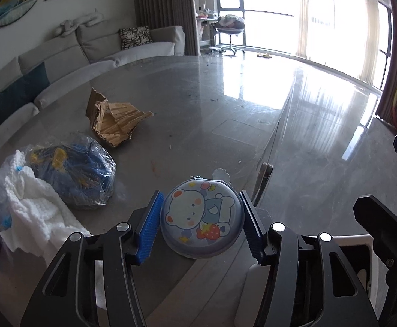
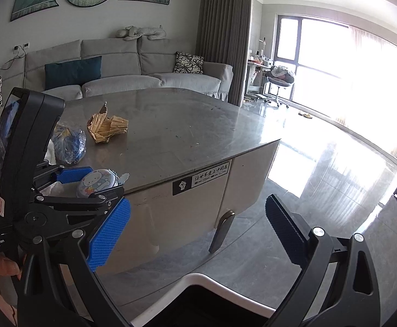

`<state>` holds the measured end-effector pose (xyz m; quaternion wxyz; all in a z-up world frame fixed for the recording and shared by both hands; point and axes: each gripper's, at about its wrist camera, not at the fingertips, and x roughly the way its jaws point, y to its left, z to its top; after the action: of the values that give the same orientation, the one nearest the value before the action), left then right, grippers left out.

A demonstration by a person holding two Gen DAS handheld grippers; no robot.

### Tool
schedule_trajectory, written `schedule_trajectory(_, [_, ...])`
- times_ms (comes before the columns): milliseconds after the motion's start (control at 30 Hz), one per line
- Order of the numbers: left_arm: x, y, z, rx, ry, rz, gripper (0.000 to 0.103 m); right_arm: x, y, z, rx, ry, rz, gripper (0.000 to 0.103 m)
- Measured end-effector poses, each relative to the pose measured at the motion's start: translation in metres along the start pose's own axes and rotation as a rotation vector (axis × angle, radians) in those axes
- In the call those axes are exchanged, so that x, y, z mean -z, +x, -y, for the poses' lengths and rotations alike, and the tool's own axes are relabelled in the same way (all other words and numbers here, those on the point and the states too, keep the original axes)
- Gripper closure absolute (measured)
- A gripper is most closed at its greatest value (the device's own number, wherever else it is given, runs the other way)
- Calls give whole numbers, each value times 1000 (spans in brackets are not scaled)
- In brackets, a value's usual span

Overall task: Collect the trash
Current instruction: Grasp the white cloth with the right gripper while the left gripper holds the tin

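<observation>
My left gripper (image 1: 201, 218) is shut on a round blue tin (image 1: 202, 218) with a cartoon bear lid, held at the near edge of the grey table (image 1: 198, 103). The tin also shows in the right wrist view (image 2: 97, 182), between the left gripper's blue pads (image 2: 74, 175). A crumpled brown cardboard piece (image 1: 114, 121) lies on the table; it also shows in the right wrist view (image 2: 107, 126). A clear plastic bag with blue stuff (image 1: 74, 169) lies to its left, seen too from the right (image 2: 69, 143). My right gripper (image 2: 198, 231) is open and empty, off the table above a white-rimmed dark bin (image 2: 204, 299).
White knitted cloth (image 1: 32, 207) lies at the table's left near corner. A grey sofa (image 2: 133, 68) stands behind the table. The table's white cabinet side (image 2: 187, 209) with a metal handle (image 2: 221, 230) faces my right gripper. Glossy floor (image 2: 321, 169) stretches right toward bright windows.
</observation>
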<state>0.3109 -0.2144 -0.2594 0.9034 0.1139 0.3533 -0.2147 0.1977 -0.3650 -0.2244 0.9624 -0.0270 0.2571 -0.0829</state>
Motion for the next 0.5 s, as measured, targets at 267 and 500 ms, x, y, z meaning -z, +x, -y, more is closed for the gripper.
schedule_trajectory(267, [-10,-30,-3,0,-15,81,47,-3,-5,0,-1,-1,12,5])
schedule_trajectory(500, [-16,-66,-10,-46,-27,126,47,-14,-10,-7,-38,16,42,5])
